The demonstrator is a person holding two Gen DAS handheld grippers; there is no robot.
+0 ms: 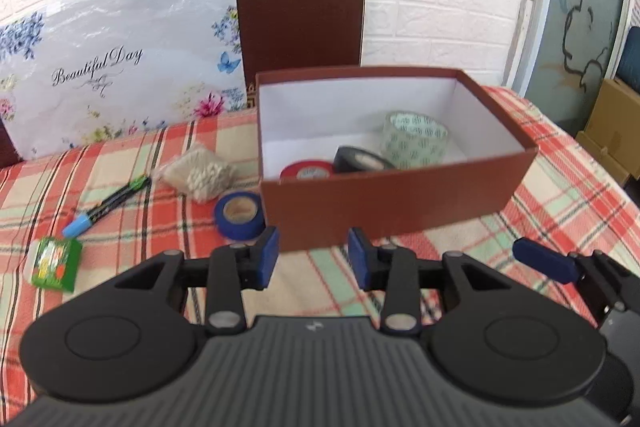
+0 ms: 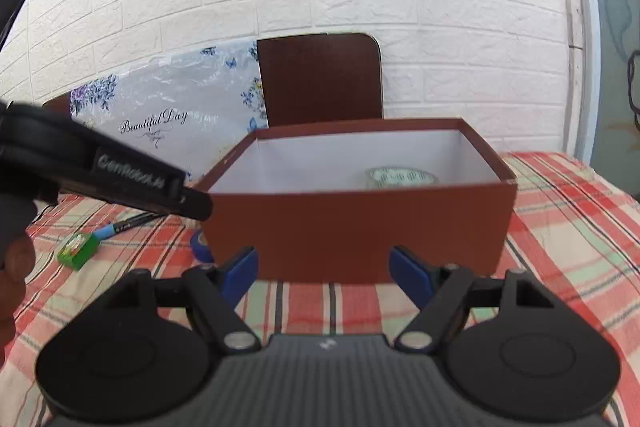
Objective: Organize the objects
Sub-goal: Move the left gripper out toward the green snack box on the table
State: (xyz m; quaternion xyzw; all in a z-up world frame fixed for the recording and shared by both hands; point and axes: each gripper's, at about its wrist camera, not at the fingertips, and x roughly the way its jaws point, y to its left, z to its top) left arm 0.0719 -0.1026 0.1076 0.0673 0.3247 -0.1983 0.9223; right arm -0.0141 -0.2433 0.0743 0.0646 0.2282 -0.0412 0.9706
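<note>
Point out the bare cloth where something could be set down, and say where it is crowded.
Free: the checked cloth right of the brown box, and the strip between the box and the left hand-held gripper. Crowded: left of the box, where the blue tape roll, bag of cotton swabs, marker and green packet lie.

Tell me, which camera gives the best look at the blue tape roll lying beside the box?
The left wrist view. There the blue tape roll lies whole on the checked cloth, its cardboard core visible, just left of the brown box. The right wrist view shows only a sliver of it behind the box's corner.
</note>
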